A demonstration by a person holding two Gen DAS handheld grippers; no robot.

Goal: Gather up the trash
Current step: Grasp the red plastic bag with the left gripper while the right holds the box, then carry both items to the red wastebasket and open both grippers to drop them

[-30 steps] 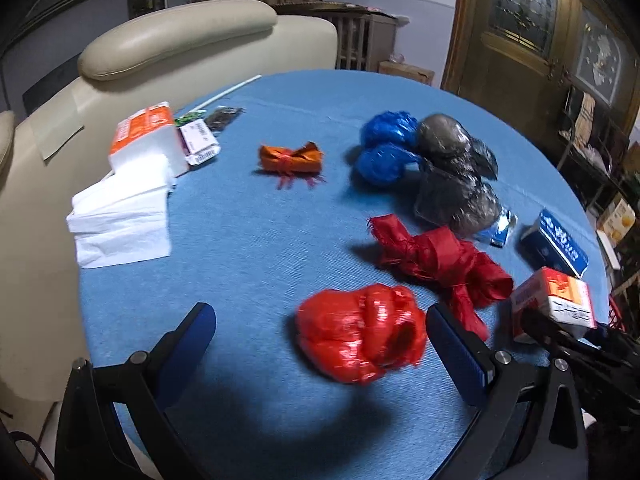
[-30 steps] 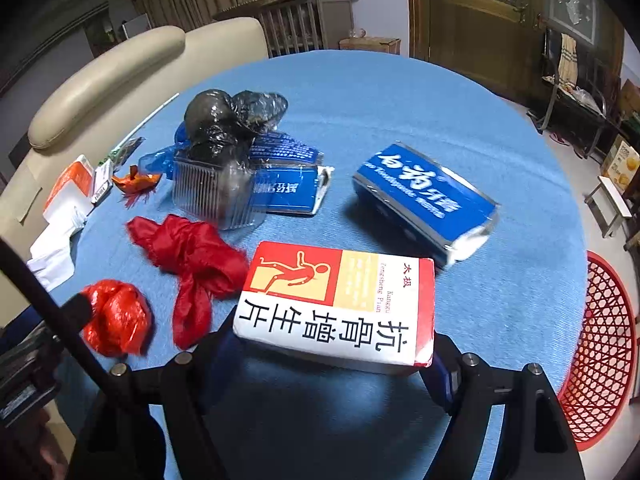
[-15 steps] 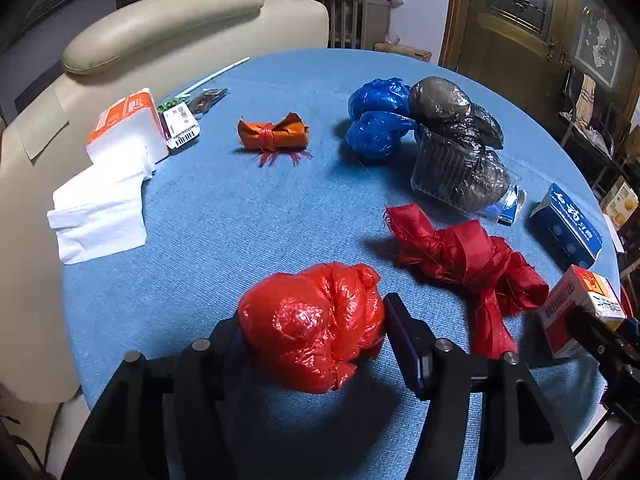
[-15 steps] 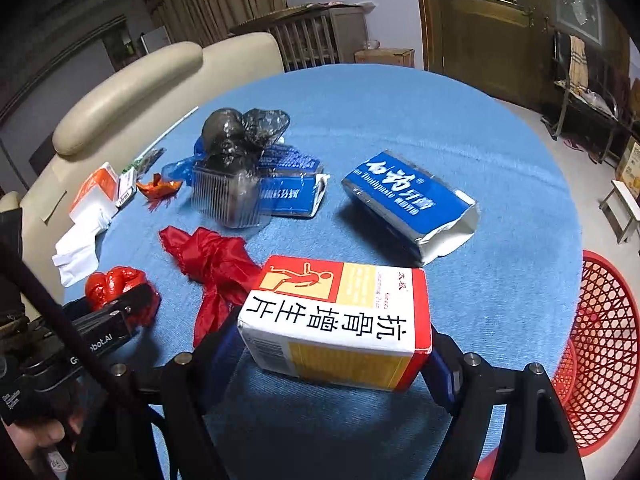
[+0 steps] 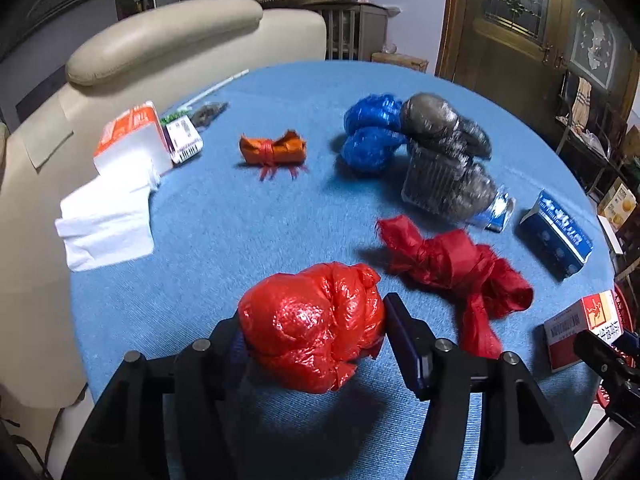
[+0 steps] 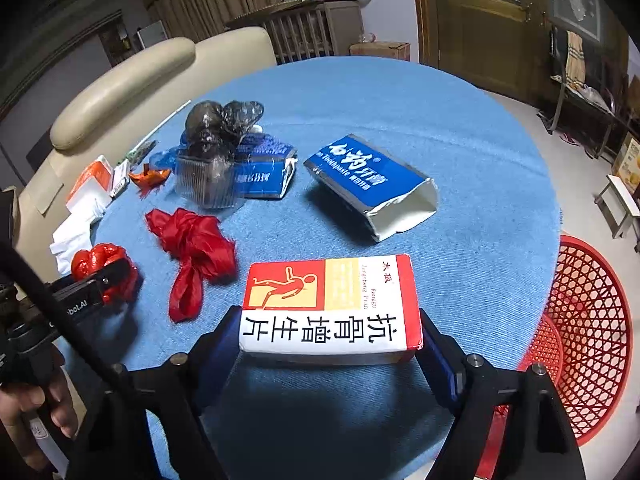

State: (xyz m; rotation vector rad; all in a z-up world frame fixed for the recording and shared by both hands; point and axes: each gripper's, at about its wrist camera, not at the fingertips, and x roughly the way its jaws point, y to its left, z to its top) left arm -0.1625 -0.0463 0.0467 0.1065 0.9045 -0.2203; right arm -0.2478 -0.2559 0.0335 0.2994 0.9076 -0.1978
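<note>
My left gripper (image 5: 312, 328) is shut on a crumpled red plastic bag (image 5: 312, 324) and holds it just above the blue round table (image 5: 240, 220). The bag also shows in the right wrist view (image 6: 102, 268). My right gripper (image 6: 330, 332) is shut on a red, white and yellow medicine box (image 6: 332, 304), lifted off the table near its right edge. A red mesh basket (image 6: 584, 340) stands on the floor to the right of the table.
On the table lie a knotted red bag (image 5: 452, 264), an orange bundle (image 5: 272, 150), blue bags (image 5: 372, 136), black bags in a clear tray (image 5: 444, 168), a blue toothpaste box (image 6: 372, 184) and white tissues (image 5: 108, 220). A beige sofa (image 5: 160, 44) stands behind.
My left gripper closed on the red plastic bag and lifted it. My right gripper raised the medicine box and carried it a little toward the table's right edge.
</note>
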